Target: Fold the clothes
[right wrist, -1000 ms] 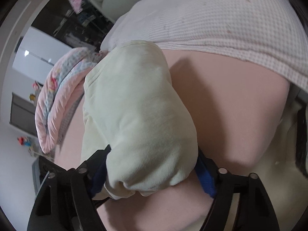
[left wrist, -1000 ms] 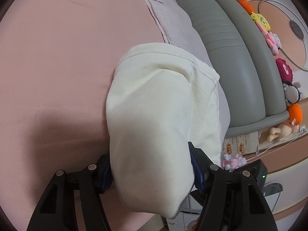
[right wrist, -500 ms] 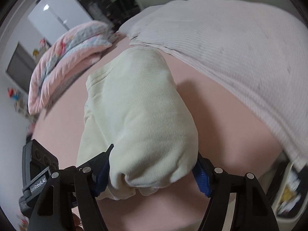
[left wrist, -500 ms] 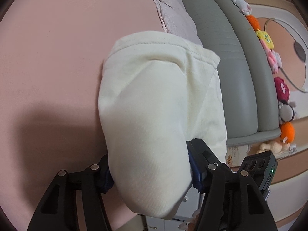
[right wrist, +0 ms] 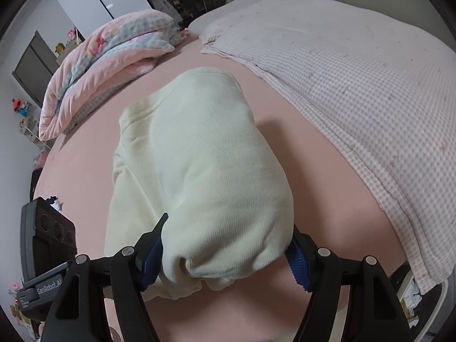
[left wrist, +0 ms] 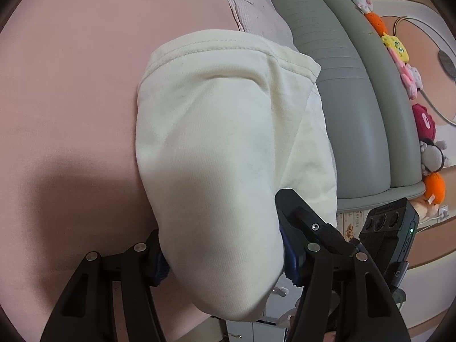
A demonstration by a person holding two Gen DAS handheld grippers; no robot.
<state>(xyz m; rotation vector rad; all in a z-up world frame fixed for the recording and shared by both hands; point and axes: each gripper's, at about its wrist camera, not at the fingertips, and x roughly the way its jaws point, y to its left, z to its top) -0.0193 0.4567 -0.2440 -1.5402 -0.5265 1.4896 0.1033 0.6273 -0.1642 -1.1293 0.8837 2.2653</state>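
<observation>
With my left gripper (left wrist: pixel 225 259) and right gripper (right wrist: pixel 225 259) each clamped on a bunched end of the cream garment (left wrist: pixel 216 142), which is draped over the pink bed (left wrist: pixel 71 85), I fear the 2 thick wads could slip and spoil the fold.

Bare pink bed sheet (right wrist: pixel 94 148) lies open toward 9 o'clock. Checked blanket (right wrist: pixel 356 91) bounds 2 o'clock; folded quilt (right wrist: pixel 108 57) blocks 11 o'clock. Grey headboard (left wrist: pixel 356 91) walls 3 o'clock.
</observation>
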